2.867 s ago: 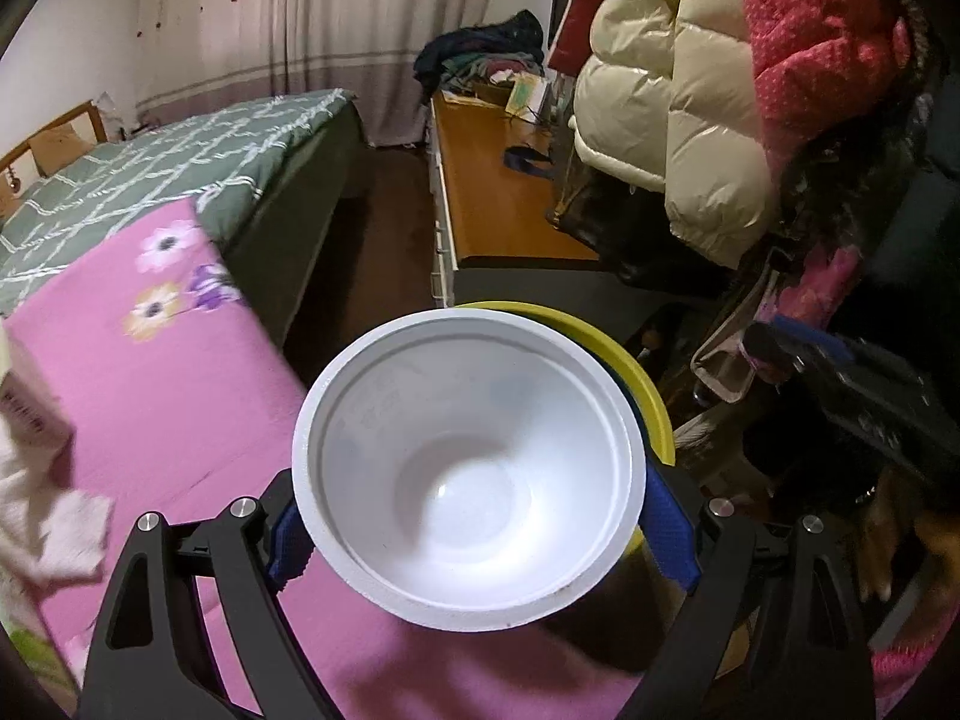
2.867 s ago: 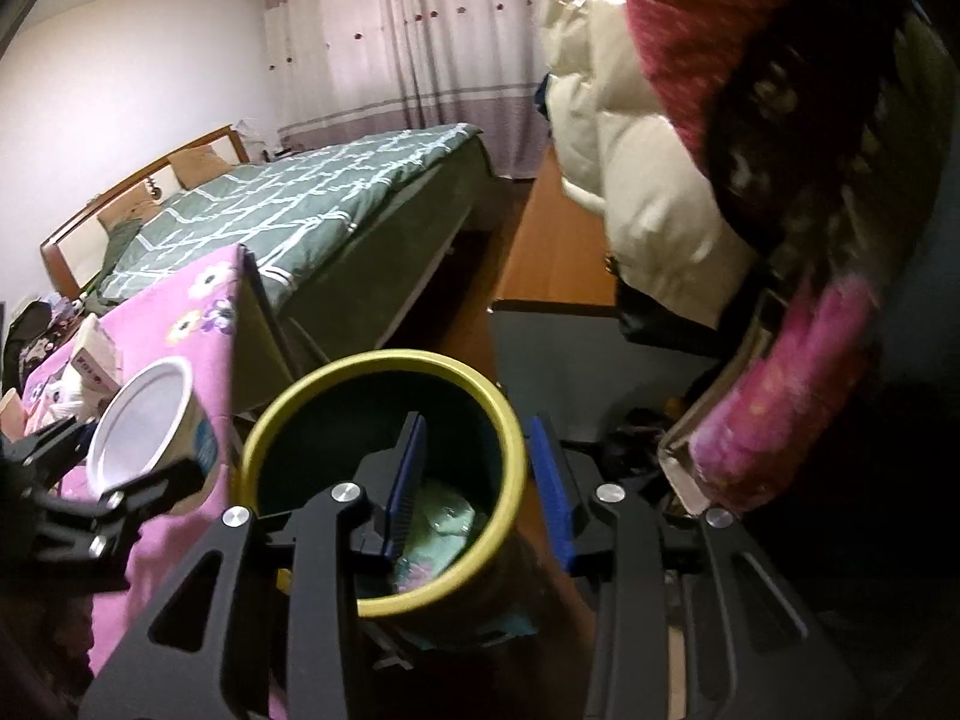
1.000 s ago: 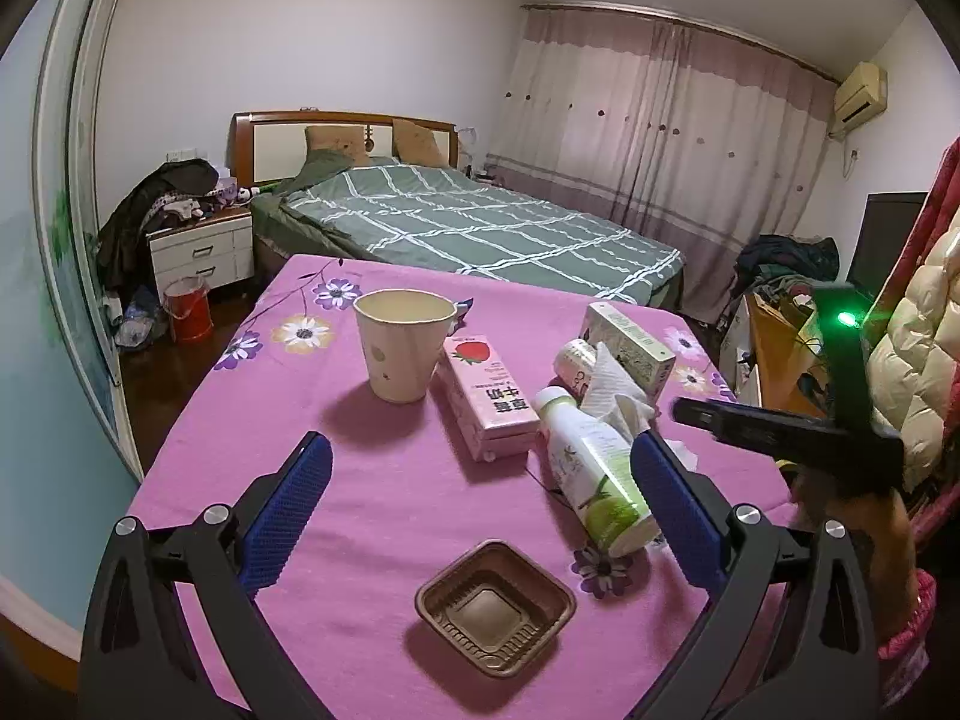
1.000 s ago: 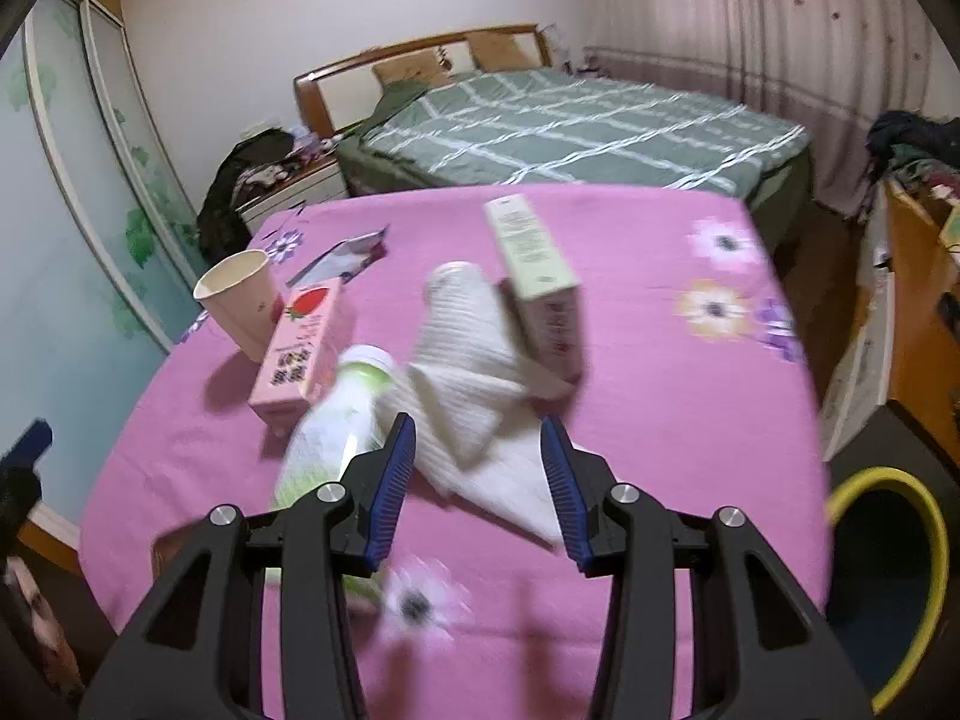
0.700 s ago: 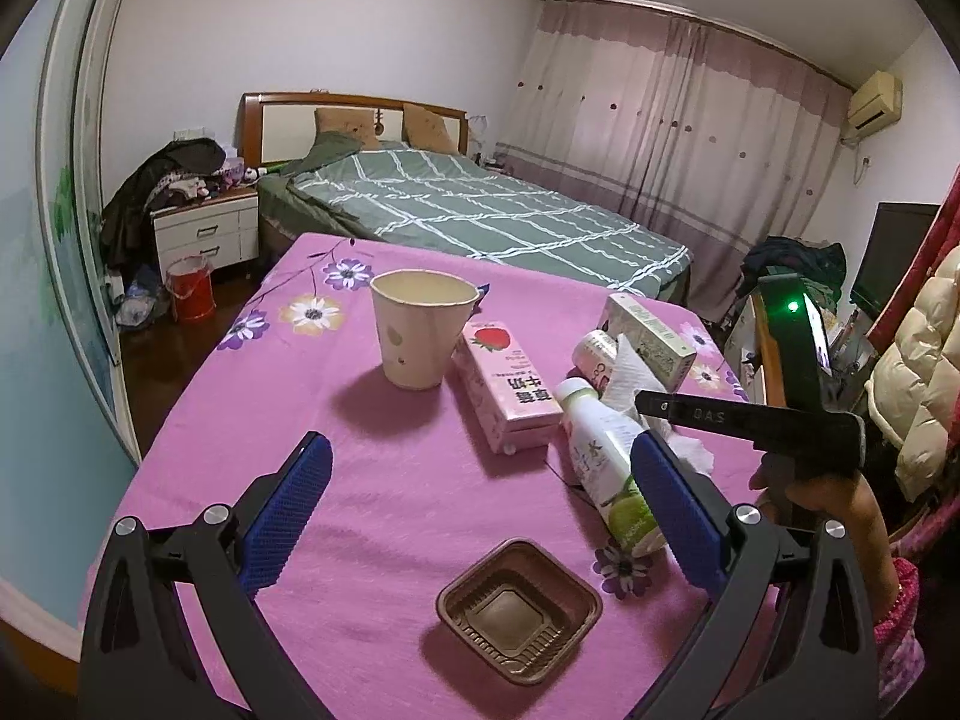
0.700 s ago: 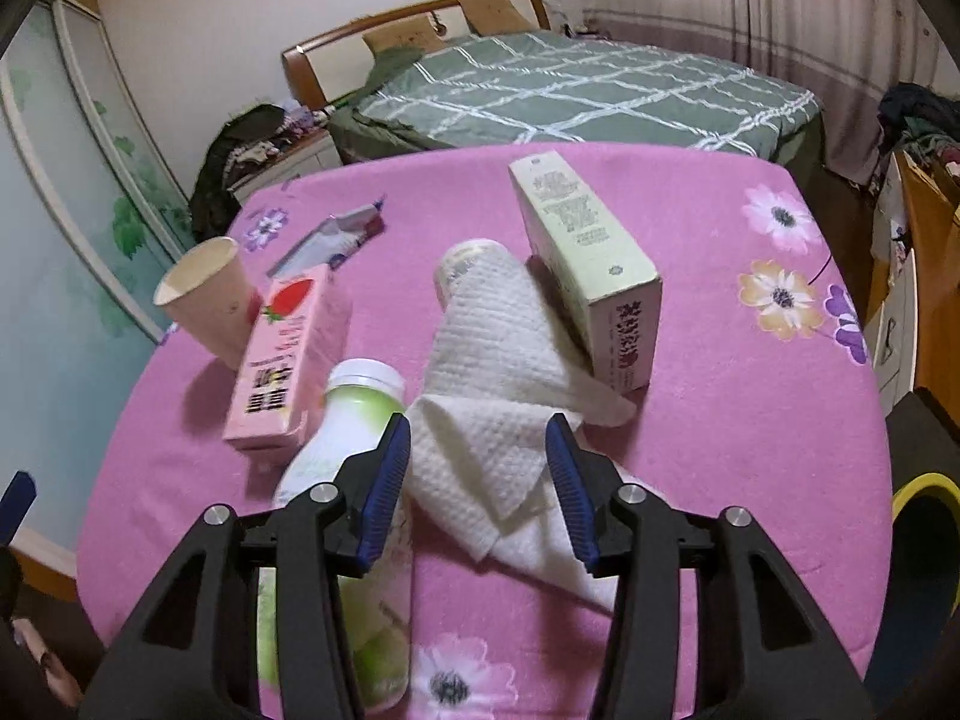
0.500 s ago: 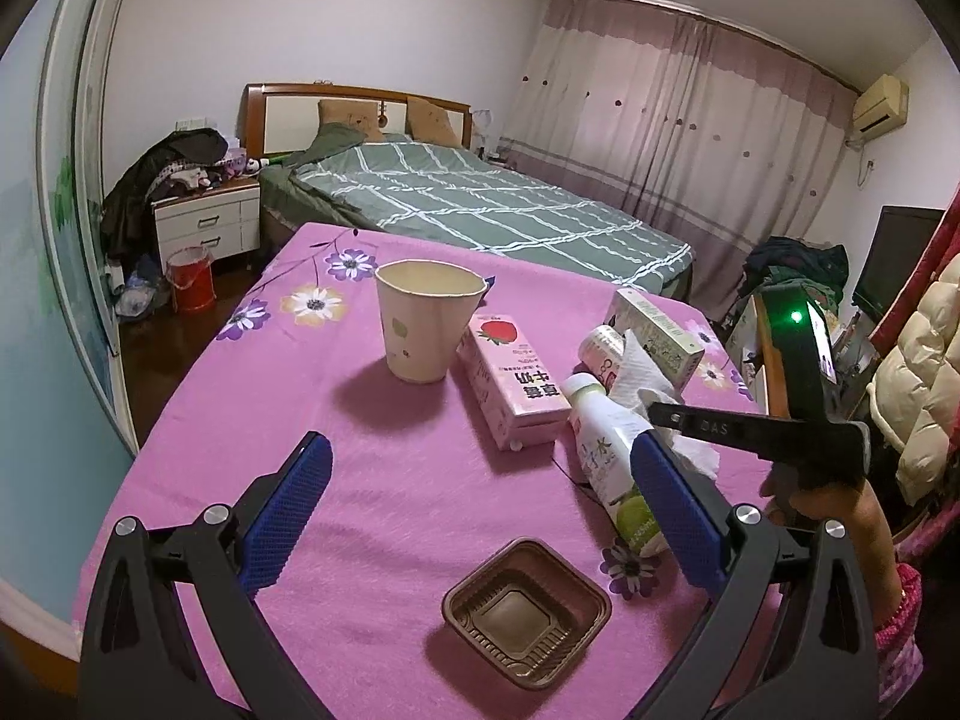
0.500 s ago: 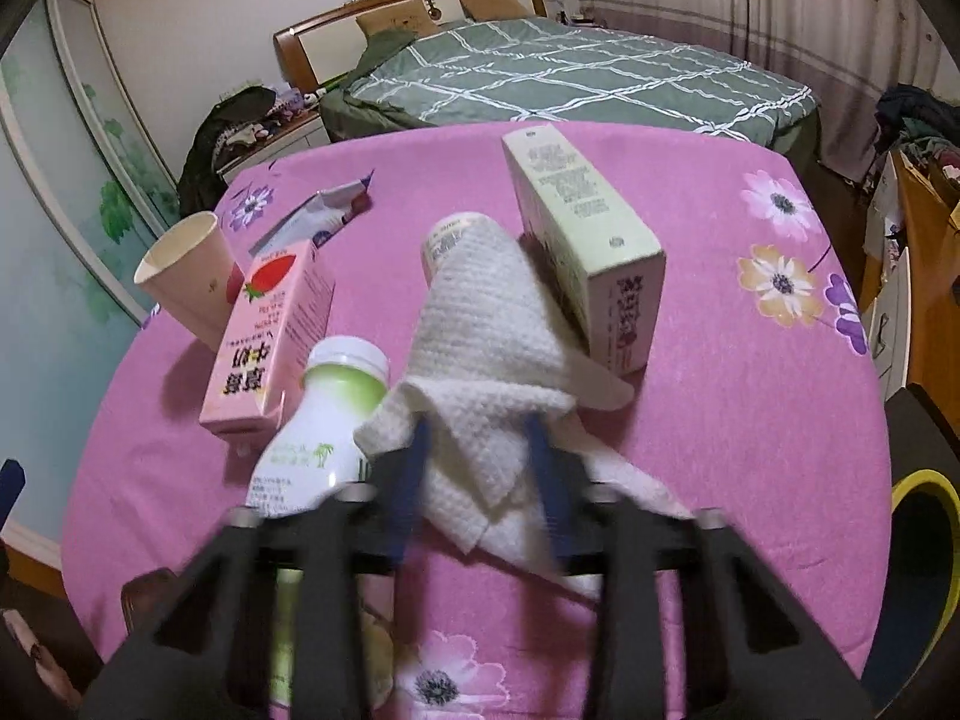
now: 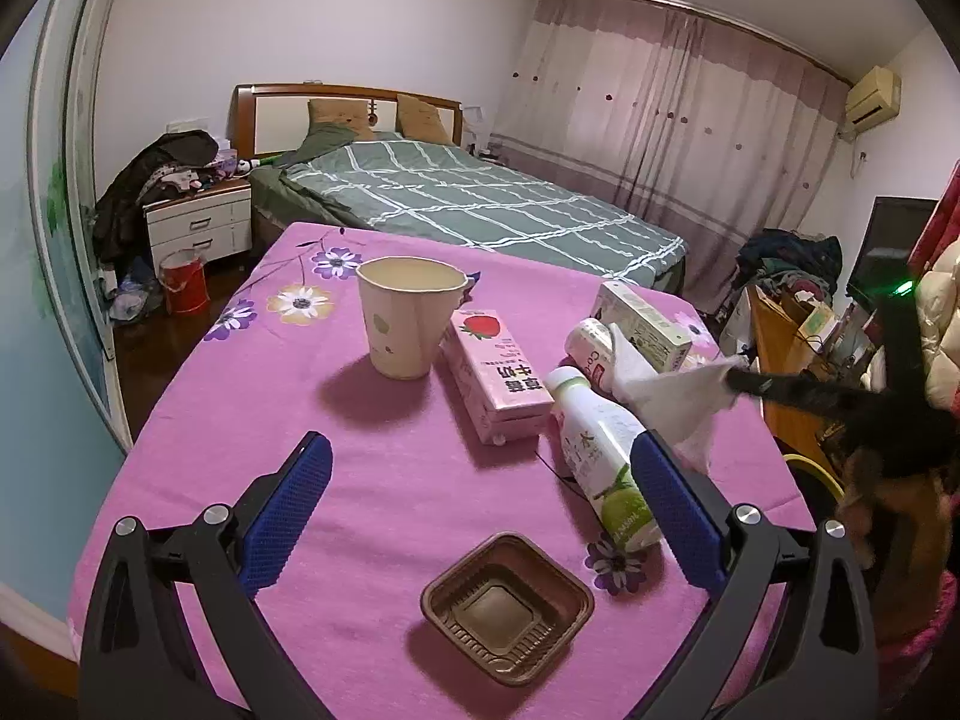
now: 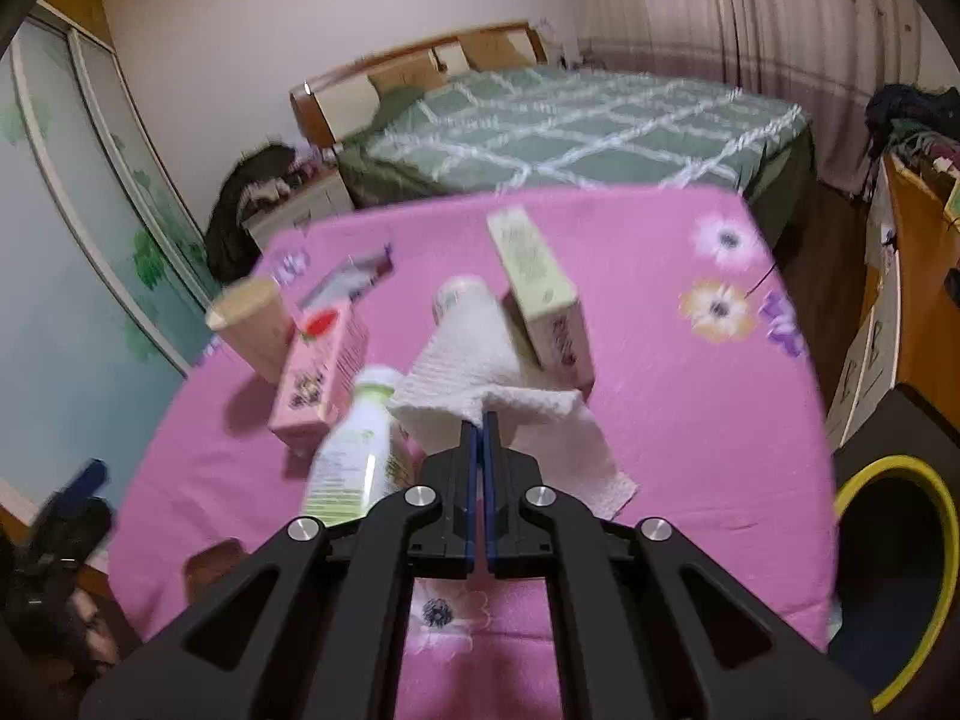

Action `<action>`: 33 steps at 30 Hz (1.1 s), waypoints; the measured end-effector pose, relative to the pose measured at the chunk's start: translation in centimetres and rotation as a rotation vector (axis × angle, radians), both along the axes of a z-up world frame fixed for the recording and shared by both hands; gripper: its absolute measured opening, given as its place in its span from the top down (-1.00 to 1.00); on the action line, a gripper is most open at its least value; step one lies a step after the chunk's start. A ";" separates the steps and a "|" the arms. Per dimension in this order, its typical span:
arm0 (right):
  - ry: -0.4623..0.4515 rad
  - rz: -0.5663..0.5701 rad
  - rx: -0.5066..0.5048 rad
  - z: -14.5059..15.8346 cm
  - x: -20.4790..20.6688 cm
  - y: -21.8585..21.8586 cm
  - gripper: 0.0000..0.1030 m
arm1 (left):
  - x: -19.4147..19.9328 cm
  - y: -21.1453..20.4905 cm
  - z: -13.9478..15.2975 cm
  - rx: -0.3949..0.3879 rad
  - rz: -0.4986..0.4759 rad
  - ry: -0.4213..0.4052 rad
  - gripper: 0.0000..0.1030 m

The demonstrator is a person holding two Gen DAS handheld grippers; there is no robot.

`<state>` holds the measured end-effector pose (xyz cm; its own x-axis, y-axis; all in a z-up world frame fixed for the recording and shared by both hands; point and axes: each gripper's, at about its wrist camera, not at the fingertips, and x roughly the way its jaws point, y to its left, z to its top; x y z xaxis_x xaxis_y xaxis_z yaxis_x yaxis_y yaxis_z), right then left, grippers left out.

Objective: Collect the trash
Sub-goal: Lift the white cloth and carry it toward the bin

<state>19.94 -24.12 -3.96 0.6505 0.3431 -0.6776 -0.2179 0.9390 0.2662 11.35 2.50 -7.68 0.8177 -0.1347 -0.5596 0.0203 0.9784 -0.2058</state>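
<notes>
My right gripper [image 10: 480,420] pinches the white paper towel [image 10: 480,372] beside the green-capped bottle [image 10: 354,450], while my left gripper [image 9: 480,498] hovers spread wide above the brown plastic tray [image 9: 507,606].

The left wrist view is taken from low over the near edge of the table [image 9: 198,420], looking along its length toward the bed [image 9: 480,204] and curtains [image 9: 690,108], with the brown tray [image 9: 507,606] closest. The right wrist view is taken from the table's right side, angled down and across it toward the bed [image 10: 570,114], close over the paper towel [image 10: 480,384]. The paper cup [image 9: 408,315] [image 10: 252,324], pink carton [image 9: 498,372] [image 10: 318,372] and bottle [image 9: 600,444] [image 10: 354,450] are shared by both views.
</notes>
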 end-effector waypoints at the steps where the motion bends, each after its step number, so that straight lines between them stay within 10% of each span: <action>1: -0.021 -0.002 0.005 0.8 -0.5 -0.4 0.97 | -0.1 -0.1 0.0 0.000 -0.004 -0.001 -0.90; 14: -0.194 -0.083 0.016 8.4 -5.2 -5.2 0.97 | -0.9 -1.4 0.6 0.012 -0.036 -0.011 -0.90; 33: -0.202 -0.370 -0.058 8.8 -10.4 -18.5 0.96 | -1.1 -5.3 1.1 0.047 -0.113 -0.008 -0.90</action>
<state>9.56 -42.58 4.79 0.8442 0.0266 -0.5353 0.0943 0.9758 0.1972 10.25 -2.80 -6.57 0.8035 -0.1997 -0.5608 0.1322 0.9784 -0.1591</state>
